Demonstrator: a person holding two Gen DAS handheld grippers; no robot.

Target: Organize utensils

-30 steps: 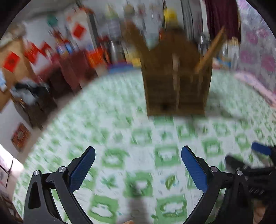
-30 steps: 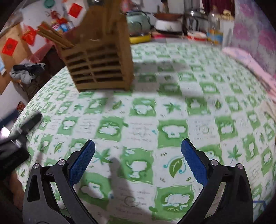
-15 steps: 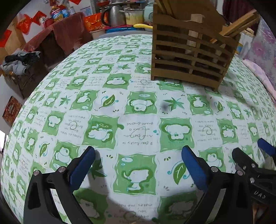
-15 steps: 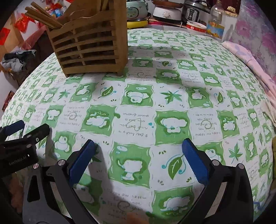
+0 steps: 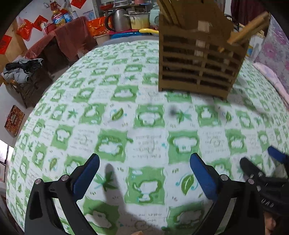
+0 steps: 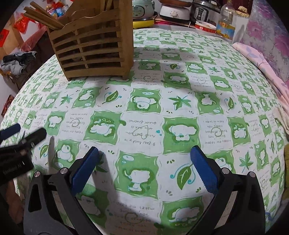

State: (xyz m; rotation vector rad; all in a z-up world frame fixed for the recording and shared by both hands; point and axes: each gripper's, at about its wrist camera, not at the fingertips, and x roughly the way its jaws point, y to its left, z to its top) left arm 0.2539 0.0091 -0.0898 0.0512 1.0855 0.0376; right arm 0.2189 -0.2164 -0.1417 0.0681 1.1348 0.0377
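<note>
Both claws, left claw (image 5: 144, 173) and right claw (image 6: 144, 168), still spread empty, wooden utensil holder (image 6: 94, 43) nearer than before

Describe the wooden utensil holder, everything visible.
The wooden utensil holder is a box of brown horizontal slats, bamboo by the look, with vertical dividers and a scalloped top edge. It stands upright on short feet on the green-and-white tablecloth, towards the far side. Wooden chopsticks lean out of one end compartment; more wooden pieces rise from the middle, cut off by the frame. Neither gripper touches it.
</note>
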